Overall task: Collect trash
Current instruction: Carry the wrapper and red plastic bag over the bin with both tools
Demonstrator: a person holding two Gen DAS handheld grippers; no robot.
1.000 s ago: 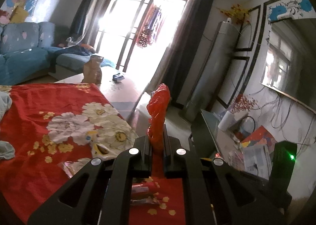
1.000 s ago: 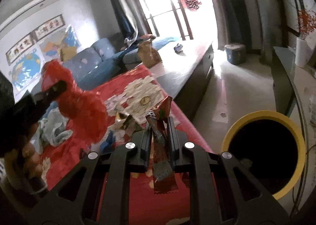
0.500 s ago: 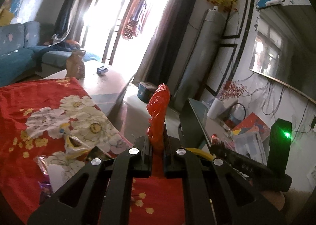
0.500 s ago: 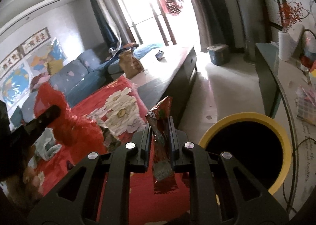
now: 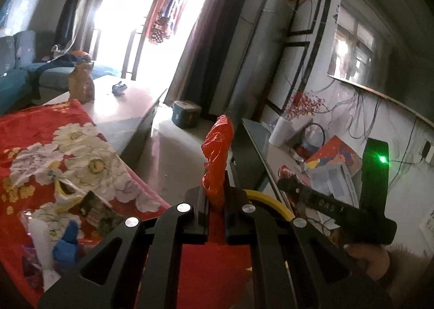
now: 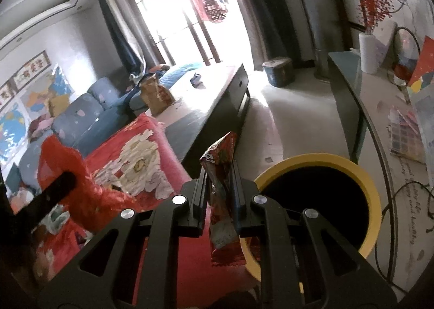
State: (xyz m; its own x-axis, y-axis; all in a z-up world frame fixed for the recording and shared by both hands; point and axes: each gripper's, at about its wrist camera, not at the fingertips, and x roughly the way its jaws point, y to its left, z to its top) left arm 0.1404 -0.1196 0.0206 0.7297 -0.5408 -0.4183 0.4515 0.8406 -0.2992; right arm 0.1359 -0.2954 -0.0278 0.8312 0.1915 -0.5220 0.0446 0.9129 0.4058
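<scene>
Living room, red floral blanket (image 5: 40, 151) over the counter. Since a second ago both views have swung off the blanket toward the yellow-rimmed bin (image 6: 320, 162), now large just beyond the right hand-held gripper (image 6: 221, 170) — drop looks near. Right jaws pinch a red snack wrapper (image 6: 219, 157); left hand-held gripper (image 5: 215, 189) pinches a crumpled red plastic bag (image 5: 217, 146). Further wrappers (image 5: 81, 200) lie on the blanket.

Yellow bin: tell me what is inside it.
From the right wrist view, the yellow bin shows only a dark, black interior below its rim. No trash can be made out in there; its near side is covered by the right tool and its red snack wrapper.
</scene>
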